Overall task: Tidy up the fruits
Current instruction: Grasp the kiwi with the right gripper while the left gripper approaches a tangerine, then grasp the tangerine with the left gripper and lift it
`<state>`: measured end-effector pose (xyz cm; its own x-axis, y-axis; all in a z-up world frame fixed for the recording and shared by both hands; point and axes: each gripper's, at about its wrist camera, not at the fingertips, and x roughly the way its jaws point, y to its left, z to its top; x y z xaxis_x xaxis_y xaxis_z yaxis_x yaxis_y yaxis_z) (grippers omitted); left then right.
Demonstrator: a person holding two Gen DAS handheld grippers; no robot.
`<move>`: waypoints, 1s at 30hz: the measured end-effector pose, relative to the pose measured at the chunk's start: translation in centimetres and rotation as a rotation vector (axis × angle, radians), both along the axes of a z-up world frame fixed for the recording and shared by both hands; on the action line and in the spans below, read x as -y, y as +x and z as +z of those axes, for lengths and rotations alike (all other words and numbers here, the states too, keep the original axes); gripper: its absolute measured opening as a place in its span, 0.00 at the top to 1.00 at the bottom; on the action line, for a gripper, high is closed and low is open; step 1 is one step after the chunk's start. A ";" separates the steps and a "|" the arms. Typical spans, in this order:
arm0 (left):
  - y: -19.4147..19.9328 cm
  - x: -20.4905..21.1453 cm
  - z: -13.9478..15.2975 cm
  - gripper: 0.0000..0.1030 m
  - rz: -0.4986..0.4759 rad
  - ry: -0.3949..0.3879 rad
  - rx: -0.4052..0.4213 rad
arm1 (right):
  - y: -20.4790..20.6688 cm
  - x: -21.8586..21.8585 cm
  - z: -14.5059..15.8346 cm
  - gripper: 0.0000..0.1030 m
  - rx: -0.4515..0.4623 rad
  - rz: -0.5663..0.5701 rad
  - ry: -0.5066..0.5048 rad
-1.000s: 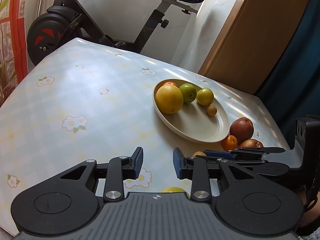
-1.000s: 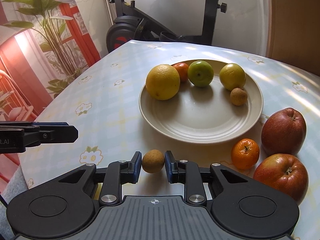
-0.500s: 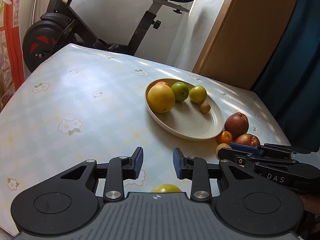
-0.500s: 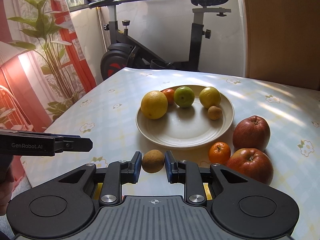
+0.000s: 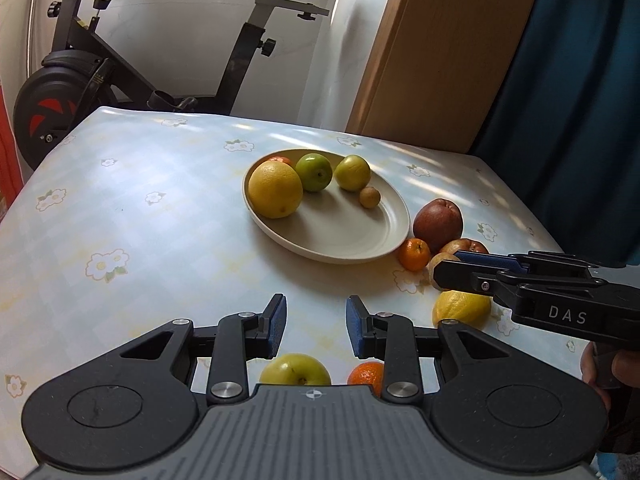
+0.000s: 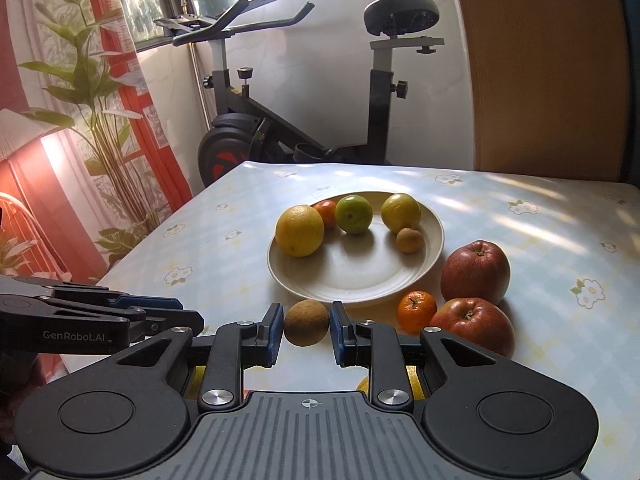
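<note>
Mid-transfer of one small brown fruit (image 6: pixel 306 322), perhaps a longan or small kiwi; clamped between the blue pads of the right tool (image 6: pixel 306 330), held above the bench (image 6: pixel 560 232) just short of the near rim of the cream plate (image 6: pixel 360 280); seen from the left wrist view as a pale round shape at the tip of that same tool (image 5: pixel 442 270).

Left tool (image 5: pixel 316 326) released, pads apart with nothing between them, hovering low over the near edge of the bench above a yellow-green apple (image 5: pixel 295 369) and an orange (image 5: pixel 366 374).

Already on the plate: a large yellow citrus (image 6: pixel 299 230), a small red-orange fruit (image 6: pixel 326 212) half hidden behind it, a green apple (image 6: pixel 353 214), a yellow-green fruit (image 6: pixel 400 212) and a second small brown fruit (image 6: pixel 409 240); near half of the plate bare.

Waiting on the bench beside the plate: two red apples (image 6: pixel 476 272) (image 6: pixel 474 326), touching or nearly so, and a mandarin (image 6: pixel 416 310) just beside them; a lemon (image 5: pixel 460 307) under the right tool in the left wrist view.

Next move, by judgement: carry forward over the rim, lower onto the bare near part of the plate, then part the pads; gentle set-down needed, since a round fruit rolls readily; probably best placed near its brown twin; clearance from the mandarin to keep on the way.
</note>
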<state>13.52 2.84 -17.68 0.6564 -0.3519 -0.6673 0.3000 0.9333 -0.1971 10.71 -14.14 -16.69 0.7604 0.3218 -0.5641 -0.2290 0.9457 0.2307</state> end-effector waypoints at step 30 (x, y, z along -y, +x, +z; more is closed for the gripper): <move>-0.5 5.0 -3.9 0.66 -0.196 0.141 -0.134 | -0.4 0.8 -0.1 0.78 0.006 -0.010 0.011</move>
<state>12.98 -2.15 -21.56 0.4878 -0.3609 -0.7949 0.4574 0.8812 -0.1194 10.27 -14.90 -16.81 0.7670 0.3199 -0.5562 -0.2207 0.9455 0.2394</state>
